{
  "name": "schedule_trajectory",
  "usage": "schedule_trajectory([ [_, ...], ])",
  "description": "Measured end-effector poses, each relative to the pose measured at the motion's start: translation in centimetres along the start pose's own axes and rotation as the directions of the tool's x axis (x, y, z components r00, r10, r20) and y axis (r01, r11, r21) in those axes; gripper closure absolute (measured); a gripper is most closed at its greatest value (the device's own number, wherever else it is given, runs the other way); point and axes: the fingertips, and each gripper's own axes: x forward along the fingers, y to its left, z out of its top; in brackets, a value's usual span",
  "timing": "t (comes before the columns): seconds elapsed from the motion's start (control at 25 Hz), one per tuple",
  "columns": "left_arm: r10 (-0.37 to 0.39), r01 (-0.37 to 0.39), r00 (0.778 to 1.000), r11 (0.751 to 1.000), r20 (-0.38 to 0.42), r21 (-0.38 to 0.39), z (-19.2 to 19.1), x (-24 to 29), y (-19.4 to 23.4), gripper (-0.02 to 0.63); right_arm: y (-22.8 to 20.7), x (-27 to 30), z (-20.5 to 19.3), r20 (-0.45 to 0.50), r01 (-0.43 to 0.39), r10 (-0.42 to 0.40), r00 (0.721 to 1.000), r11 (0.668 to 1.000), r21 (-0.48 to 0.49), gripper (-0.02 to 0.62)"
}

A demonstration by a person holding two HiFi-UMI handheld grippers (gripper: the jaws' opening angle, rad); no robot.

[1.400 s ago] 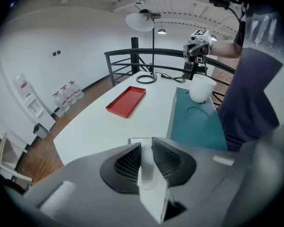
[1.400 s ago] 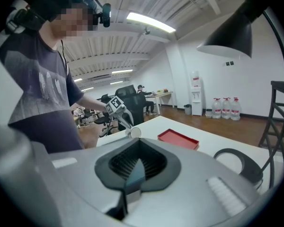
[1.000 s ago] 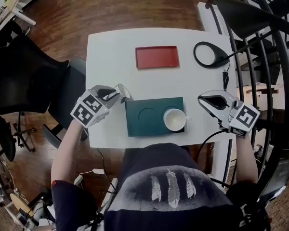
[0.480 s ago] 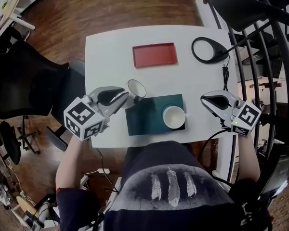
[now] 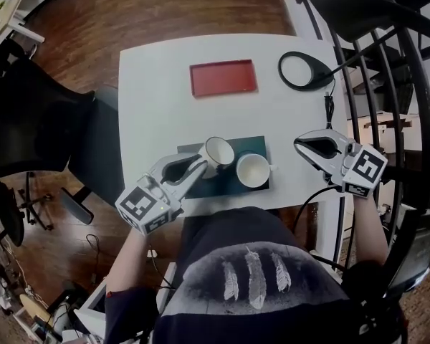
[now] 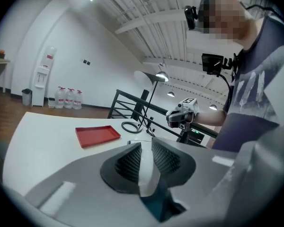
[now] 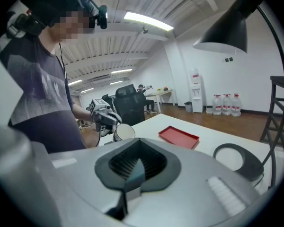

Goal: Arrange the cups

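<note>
My left gripper (image 5: 199,165) is shut on the wall of a white cup (image 5: 218,151). It holds the cup tilted above the left half of the teal mat (image 5: 231,185). In the left gripper view the cup's white wall (image 6: 147,170) is pinched between the ribbed pads. A second white cup (image 5: 252,170) stands upright on the mat's right half. My right gripper (image 5: 306,149) hovers right of the mat, shut and empty. The right gripper view shows the held cup (image 7: 124,132) with the left gripper (image 7: 102,117) behind it.
A red tray (image 5: 223,77) lies at the table's far side, and a black lamp base ring (image 5: 304,70) with its cable sits at the far right. A black office chair (image 5: 36,120) stands left of the table, and a black metal railing (image 5: 387,92) runs along the right.
The left gripper carried the cup from the table left of the mat, up and rightward over the mat's left half. The right gripper stayed where it was.
</note>
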Motion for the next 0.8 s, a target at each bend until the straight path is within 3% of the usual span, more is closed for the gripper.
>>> schedule_trajectory([
  [0.24,0.016,-0.013,0.996,0.999,0.086,-0.03,-1.4,-2.3,-0.5,0.522,0.6,0.6,0.6,-0.032,-0.028,0.027,0.999,0.999,-0.024,0.592],
  [0.6,-0.007,0.005,1.0,0.997,0.016,0.071,-4.3,-4.3,-2.0,0.507,2.2,2.3,1.1,-0.043,-0.075,0.074,0.996,0.996,-0.039,0.592],
  [0.72,0.064,-0.059,0.997,0.99,-0.037,0.129,-5.8,-5.1,-1.2,0.476,2.5,2.7,1.2,-0.045,-0.075,0.072,0.996,0.996,-0.048,0.592],
  [0.8,0.11,-0.084,0.988,0.972,-0.109,0.219,-7.1,-5.1,-0.7,0.469,2.5,2.8,1.0,-0.059,-0.068,0.065,0.996,0.996,-0.055,0.592],
])
